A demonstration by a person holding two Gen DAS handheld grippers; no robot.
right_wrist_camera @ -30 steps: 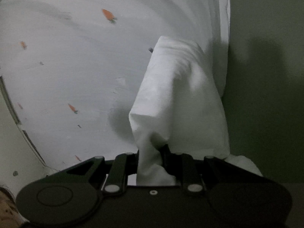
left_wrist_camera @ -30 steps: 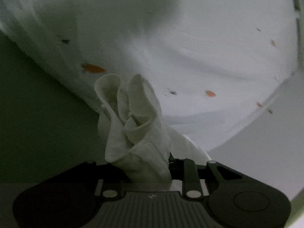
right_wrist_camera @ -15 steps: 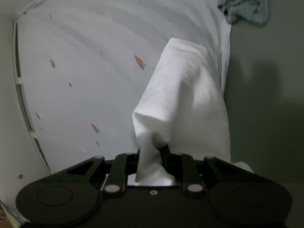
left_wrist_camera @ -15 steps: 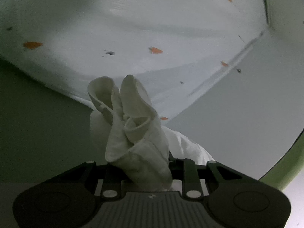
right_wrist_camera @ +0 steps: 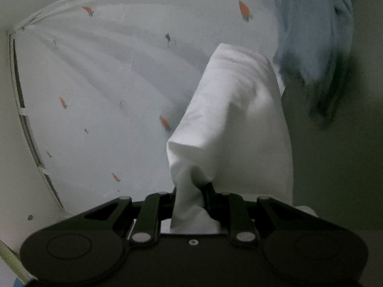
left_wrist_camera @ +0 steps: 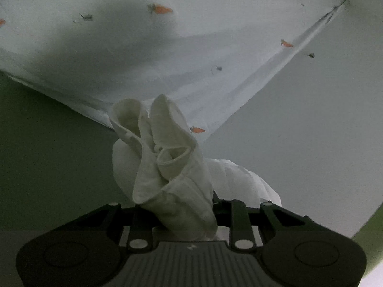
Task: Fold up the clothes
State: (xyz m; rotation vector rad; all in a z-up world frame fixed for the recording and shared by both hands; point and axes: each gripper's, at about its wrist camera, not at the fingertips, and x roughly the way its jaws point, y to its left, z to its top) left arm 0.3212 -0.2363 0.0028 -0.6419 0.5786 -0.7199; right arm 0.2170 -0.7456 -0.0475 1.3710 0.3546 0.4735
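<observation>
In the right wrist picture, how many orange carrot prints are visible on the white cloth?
5 on the white cloth: top left, top right, left, centre beside the pinched fold, bottom. The fold may hide more.

a green surface (left_wrist_camera: 52, 157) lies under everything — dull and shadowed in the left wrist view, darker at the right edge of the right wrist view (right_wrist_camera: 335, 167). a pale flat surface (left_wrist_camera: 311, 131) fills the left view's right side.

Bunched white carrot-print fabric (left_wrist_camera: 172, 167) is covering the left gripper's (left_wrist_camera: 177, 212) fingertips, and likewise the right gripper's (right_wrist_camera: 191, 205). At one o'clock, a blurred blue-grey cloth (right_wrist_camera: 313, 47) is running off the frame.
</observation>
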